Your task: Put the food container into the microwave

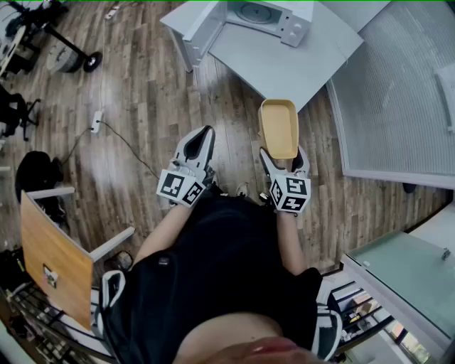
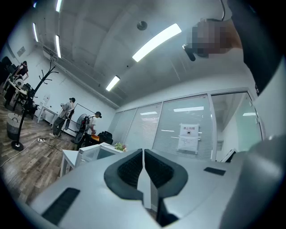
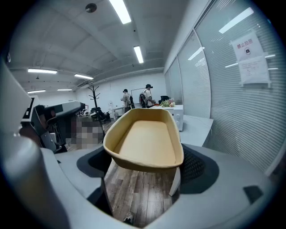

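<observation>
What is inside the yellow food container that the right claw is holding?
Nothing shows: the food container, gripped by the right claw, has a bare floor. Only the strip just behind its near wall is covered in the right gripper view.

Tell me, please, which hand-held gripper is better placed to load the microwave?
Right: the right hand-held gripper holds the food container, pointed toward the microwave ahead. The left hand-held gripper is shut and empty.

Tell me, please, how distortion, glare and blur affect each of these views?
Head view: fisheye curves the wooden floor, which carries a pale sheen; the food container is sharp. Left gripper view: dark rounded corners, ceiling lights blown out. Right gripper view: same bowing, container crisp.
</observation>
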Demonstrator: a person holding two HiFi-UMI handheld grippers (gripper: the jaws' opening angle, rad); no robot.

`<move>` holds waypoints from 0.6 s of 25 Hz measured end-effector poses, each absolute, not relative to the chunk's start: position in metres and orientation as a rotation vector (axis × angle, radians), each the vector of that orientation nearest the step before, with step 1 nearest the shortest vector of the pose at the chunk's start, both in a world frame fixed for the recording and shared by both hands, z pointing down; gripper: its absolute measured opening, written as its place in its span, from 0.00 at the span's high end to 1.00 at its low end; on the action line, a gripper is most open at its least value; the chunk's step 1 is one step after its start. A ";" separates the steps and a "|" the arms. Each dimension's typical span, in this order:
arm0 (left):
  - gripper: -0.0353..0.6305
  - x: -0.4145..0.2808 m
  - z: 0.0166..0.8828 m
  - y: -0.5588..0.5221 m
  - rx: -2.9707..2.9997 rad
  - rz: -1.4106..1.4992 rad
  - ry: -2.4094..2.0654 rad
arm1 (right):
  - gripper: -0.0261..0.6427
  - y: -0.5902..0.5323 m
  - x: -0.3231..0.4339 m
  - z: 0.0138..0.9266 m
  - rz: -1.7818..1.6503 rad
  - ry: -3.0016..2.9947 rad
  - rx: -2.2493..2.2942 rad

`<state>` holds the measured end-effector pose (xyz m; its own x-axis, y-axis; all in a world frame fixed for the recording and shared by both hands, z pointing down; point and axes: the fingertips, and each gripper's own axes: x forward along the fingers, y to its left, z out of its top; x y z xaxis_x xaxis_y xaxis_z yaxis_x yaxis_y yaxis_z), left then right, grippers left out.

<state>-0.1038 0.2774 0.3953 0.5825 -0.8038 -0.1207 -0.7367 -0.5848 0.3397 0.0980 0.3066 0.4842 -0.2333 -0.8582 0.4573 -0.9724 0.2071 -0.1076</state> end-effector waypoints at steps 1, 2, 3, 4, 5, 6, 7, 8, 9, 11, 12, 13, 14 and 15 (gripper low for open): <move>0.90 -0.104 0.396 0.278 2.561 -0.383 -1.274 | 0.25 0.307 0.097 0.484 0.544 -2.189 1.722; 0.90 -0.104 0.396 0.279 2.561 -0.382 -1.275 | 0.25 0.307 0.097 0.484 0.544 -2.189 1.720; 0.90 -0.105 0.396 0.279 2.561 -0.381 -1.275 | 0.25 0.307 0.096 0.484 0.544 -2.189 1.719; 0.90 -0.106 0.397 0.279 2.560 -0.380 -1.274 | 0.25 0.307 0.095 0.484 0.544 -2.188 1.718; 0.90 -0.107 0.397 0.278 2.560 -0.380 -1.273 | 0.25 0.307 0.094 0.484 0.543 -2.187 1.718; 0.90 -0.108 0.397 0.277 2.560 -0.380 -1.270 | 0.25 0.306 0.093 0.484 0.542 -2.184 1.719; 0.90 -0.109 0.397 0.276 2.561 -0.380 -1.267 | 0.25 0.306 0.091 0.484 0.542 -2.181 1.719; 0.90 -0.110 0.397 0.276 2.561 -0.380 -1.264 | 0.25 0.305 0.090 0.484 0.545 -2.179 1.720; 0.90 -0.112 0.397 0.275 2.561 -0.380 -1.260 | 0.25 0.304 0.088 0.484 0.548 -2.178 1.720; 0.90 -0.116 0.398 0.273 2.561 -0.380 -1.254 | 0.25 0.303 0.084 0.484 0.559 -2.180 1.719; 0.90 -0.118 0.398 0.272 2.562 -0.379 -1.252 | 0.25 0.302 0.081 0.485 0.564 -2.182 1.719; 0.90 -0.120 0.399 0.270 2.563 -0.376 -1.249 | 0.25 0.301 0.078 0.486 0.569 -2.183 1.719; 0.90 -0.123 0.401 0.269 2.565 -0.373 -1.246 | 0.25 0.299 0.075 0.488 0.574 -2.182 1.719; 0.90 -0.125 0.402 0.267 2.565 -0.370 -1.243 | 0.25 0.298 0.072 0.489 0.578 -2.180 1.720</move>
